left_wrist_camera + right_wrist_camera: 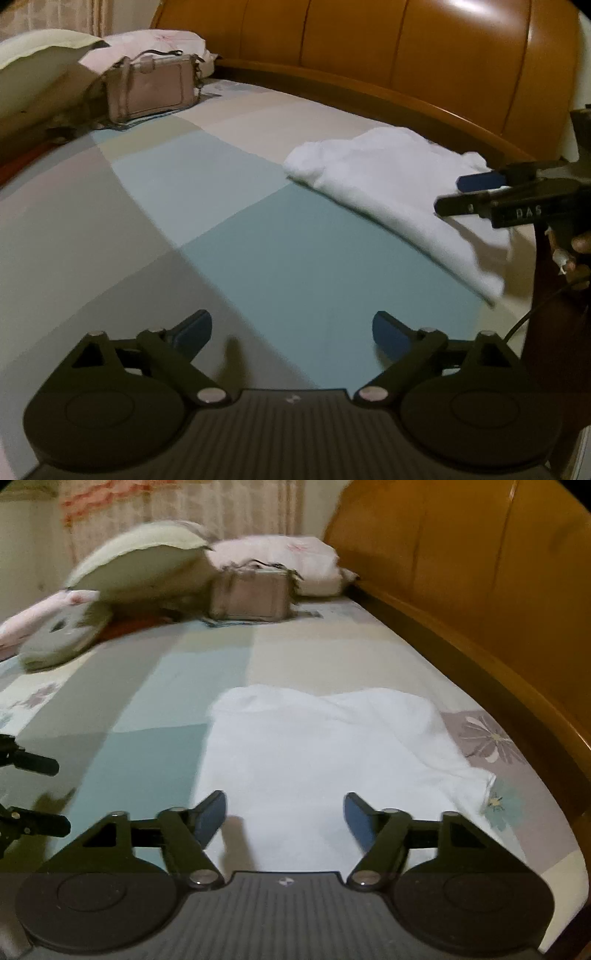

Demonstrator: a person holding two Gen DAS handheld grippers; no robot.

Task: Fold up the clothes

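A white garment (399, 184) lies folded into a rough rectangle on the patchwork bedsheet (221, 240), close to the wooden bed frame. My left gripper (291, 328) hovers open over bare blue sheet, off to the left of the garment, nothing between its fingers. In the right wrist view the white garment (325, 760) lies straight ahead, and my right gripper (284, 812) stands open just above its near edge, pads apart and empty. The right gripper (448, 194) also shows at the right edge of the left wrist view, over the garment. The left gripper's fingers (37, 764) show at the far left.
A curved wooden headboard (406, 55) runs along the bed's right side. A beige handbag (151, 90) and pillows (147, 565) sit at the far end of the bed. A hand (576, 254) holds the right gripper.
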